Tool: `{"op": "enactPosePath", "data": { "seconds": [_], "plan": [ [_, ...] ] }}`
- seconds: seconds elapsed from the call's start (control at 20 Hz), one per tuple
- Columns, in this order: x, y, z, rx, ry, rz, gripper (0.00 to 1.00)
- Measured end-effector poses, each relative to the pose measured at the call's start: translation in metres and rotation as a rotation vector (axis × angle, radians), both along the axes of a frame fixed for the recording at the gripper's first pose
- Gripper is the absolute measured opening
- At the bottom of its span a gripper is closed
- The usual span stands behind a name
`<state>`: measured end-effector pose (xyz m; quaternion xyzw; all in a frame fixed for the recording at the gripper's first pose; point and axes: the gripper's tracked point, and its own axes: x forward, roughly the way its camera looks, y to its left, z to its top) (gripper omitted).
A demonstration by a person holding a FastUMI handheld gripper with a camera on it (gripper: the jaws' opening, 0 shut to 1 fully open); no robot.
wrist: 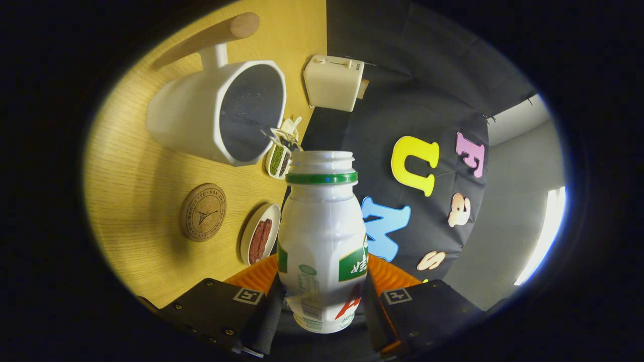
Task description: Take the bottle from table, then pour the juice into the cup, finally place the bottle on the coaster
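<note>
We have the bottle point(322, 236) clamped between the gripper point(322, 306) fingers, tipped toward the cup point(201, 110); the coaster point(203, 212) waits.

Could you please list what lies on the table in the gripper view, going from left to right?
Coaster → white cup → dish of reddish strips → bottle held between the hand-held gripper fingers, with the toaster beyond it.

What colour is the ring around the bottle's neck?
Green, on the white bottle held between the fingers, gripper view.

Coaster point(203, 212) rim lettering too small to read; bottle point(322, 241) label print illegible
</note>
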<state>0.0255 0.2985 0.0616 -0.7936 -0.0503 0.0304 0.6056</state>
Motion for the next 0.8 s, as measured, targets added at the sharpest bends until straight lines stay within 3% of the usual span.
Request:
{"op": "enactPosePath", "data": {
  "seconds": [0.8],
  "plan": [
    [-0.0004, 0.0017, -0.0004, -0.072, -0.013, -0.020, 0.71]
  ]
}}
